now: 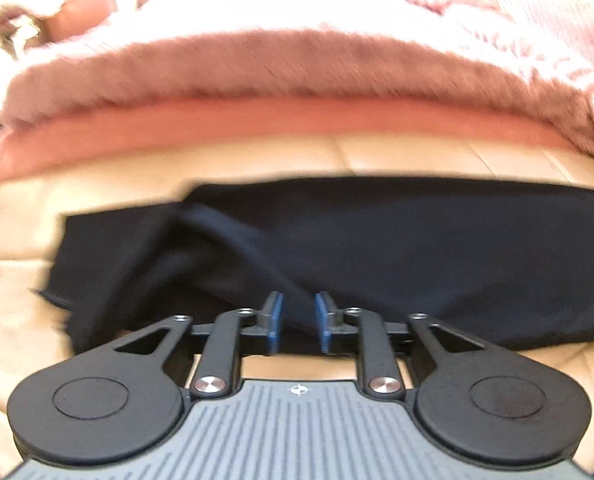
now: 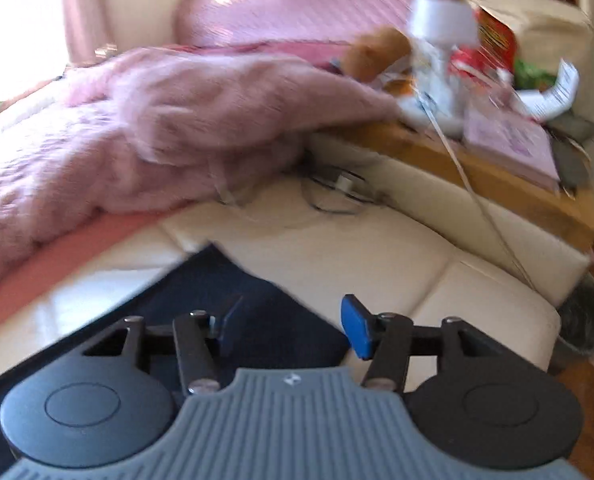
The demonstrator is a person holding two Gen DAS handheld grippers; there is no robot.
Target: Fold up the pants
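Note:
Dark navy pants (image 1: 377,248) lie flat across a cream leather surface (image 1: 257,160), stretching left to right in the left wrist view, with a fold ridge near the left end. My left gripper (image 1: 299,322) sits at the pants' near edge, its blue pads a small gap apart with a ridge of dark cloth between them; I cannot tell whether they pinch it. In the right wrist view a corner of the pants (image 2: 233,280) points away over the cream cushion (image 2: 377,264). My right gripper (image 2: 293,322) is open above that corner, holding nothing.
A fluffy pink blanket (image 1: 257,68) lies behind the pants and also shows in the right wrist view (image 2: 137,128). A wooden side table (image 2: 477,168) at the right carries a white lamp (image 2: 441,60), a pink book and clutter. Cables lie by the blanket's edge.

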